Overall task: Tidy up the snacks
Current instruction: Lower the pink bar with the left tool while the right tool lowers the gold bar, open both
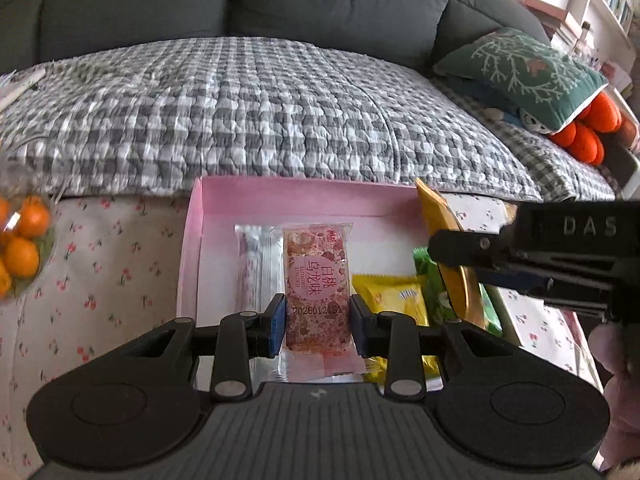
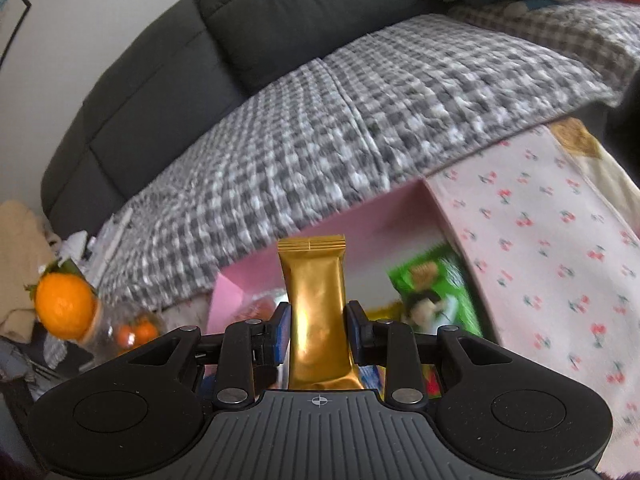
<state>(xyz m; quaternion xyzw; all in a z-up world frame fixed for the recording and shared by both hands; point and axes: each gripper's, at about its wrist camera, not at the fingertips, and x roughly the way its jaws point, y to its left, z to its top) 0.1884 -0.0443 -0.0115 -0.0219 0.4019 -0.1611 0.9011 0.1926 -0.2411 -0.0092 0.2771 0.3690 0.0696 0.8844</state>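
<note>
Pink card walls frame an open box on a cherry-print cloth, where snack packets are being sorted. At six o'clock in the left wrist view, the left gripper has its blue pads closed against the sides of a pink speckled packet lying in the box beside a clear-wrapped bar. At three o'clock, the right gripper holds a gold packet on edge over a yellow packet and a green packet. The right wrist view shows the gold packet clamped upright between the narrowed fingers of the right gripper. Oranges sit at nine o'clock; a gingham-covered sofa lies at twelve.
</note>
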